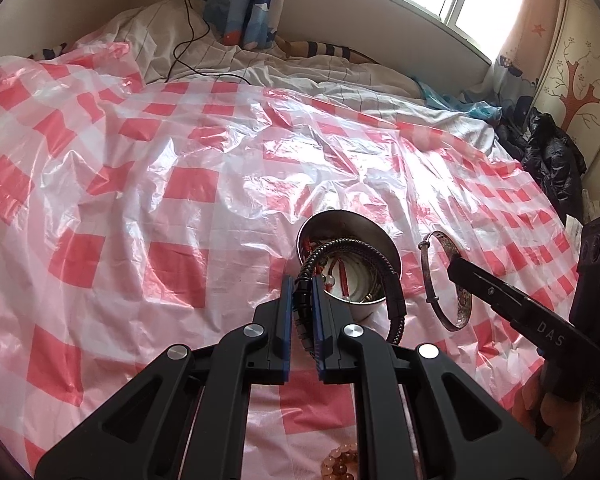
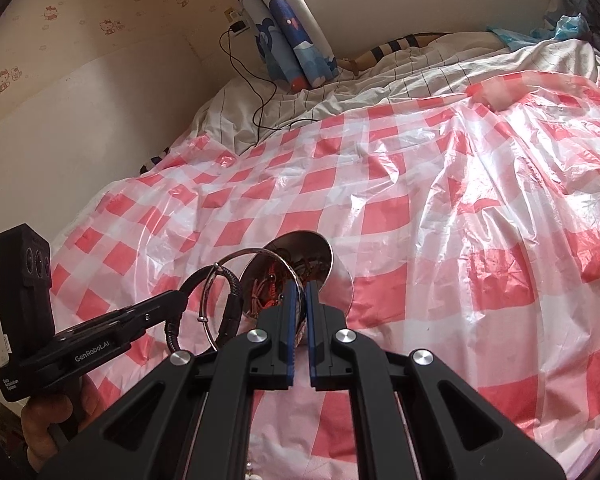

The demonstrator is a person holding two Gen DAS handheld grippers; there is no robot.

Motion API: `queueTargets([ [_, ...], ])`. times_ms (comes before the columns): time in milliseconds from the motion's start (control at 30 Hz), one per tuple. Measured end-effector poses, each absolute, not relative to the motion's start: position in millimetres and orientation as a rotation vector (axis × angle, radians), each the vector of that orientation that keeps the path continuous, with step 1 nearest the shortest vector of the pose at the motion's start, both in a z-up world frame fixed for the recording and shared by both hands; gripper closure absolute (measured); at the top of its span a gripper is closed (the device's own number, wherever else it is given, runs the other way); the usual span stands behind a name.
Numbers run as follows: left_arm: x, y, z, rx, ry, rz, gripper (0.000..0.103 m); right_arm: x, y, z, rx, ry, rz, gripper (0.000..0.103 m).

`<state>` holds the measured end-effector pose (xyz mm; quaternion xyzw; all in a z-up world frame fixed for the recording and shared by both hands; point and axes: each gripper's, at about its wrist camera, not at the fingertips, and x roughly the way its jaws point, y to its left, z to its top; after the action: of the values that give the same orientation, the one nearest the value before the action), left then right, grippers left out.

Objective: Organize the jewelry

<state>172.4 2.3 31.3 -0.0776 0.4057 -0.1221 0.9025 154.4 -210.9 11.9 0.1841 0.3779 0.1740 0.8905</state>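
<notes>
Amber beads (image 1: 340, 462) show only leftward; left gripper (image 1: 302, 308) clamps black bracelet (image 1: 394, 280), right gripper (image 2: 299, 312) pinches silver bangle (image 2: 236, 264) over checkered sheet (image 2: 440, 208).

One steel bowl (image 1: 342, 222), two held bangles (one dark (image 1: 396, 280), one silver (image 1: 440, 280)).

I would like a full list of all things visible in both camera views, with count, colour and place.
Metal bowl: one, silver, on the sheet, jewelry inside.
Braided bracelet: one, black, held over the bowl.
Bangle: one, silver, held right of the bowl.
Bead bracelet: one, amber, near edge.
Plastic sheet: one, red-white check, over the bed.
Curtain: blue, by the window.
Cable: black, from the wall.
Jacket: black, far right.
Left tool: shut on the braided bracelet.
Right tool: shut on the bangle.
</notes>
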Motion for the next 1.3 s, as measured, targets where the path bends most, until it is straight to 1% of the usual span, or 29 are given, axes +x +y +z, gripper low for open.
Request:
queueTargets([
  [433,225.2,-26.0,21.8,-0.143,0.856,-0.263,0.095,179.7,-206.4,13.4,0.302,0.761,0.303,0.097],
  [600,242.0,-42.0,10.0,-0.128,0.927,-0.311,0.093,187.5,-205.2,12.0,0.272,0.762,0.288,0.097],
  [700,242.0,-30.6,13.7,-0.171,0.931,-0.291,0.092,194.8,-203.3,8.0,0.267,0.773,0.287,0.097],
  [800,238.3,-9.7,28.5,-0.225,0.892,-0.255,0.085,200.1,-195.7,6.7,0.247,0.774,0.296,0.097],
  [867,235.2,4.8,36.6,-0.257,0.871,-0.232,0.077,201.9,-187.5,7.1,0.219,0.772,0.304,0.097],
  [1000,226.6,21.6,42.7,-0.277,0.862,-0.212,0.073,206.9,-171.9,2.4,0.169,0.790,0.313,0.097],
  [1067,220.5,24.5,43.3,-0.266,0.862,-0.213,0.068,210.5,-162.7,-3.7,0.127,0.830,0.325,0.095],
  [1167,207.7,24.5,40.2,-0.225,0.876,-0.220,0.066,204.8,-159.6,-1.6,0.102,0.814,0.315,0.077],
  [1233,198.1,22.6,36.9,-0.204,0.896,-0.242,0.065,199.0,-162.9,8.3,0.105,0.784,0.309,0.076],
  [1300,185.8,16.8,32.6,-0.180,0.927,-0.295,0.065,189.4,-167.8,20.7,0.119,0.755,0.313,0.072],
])
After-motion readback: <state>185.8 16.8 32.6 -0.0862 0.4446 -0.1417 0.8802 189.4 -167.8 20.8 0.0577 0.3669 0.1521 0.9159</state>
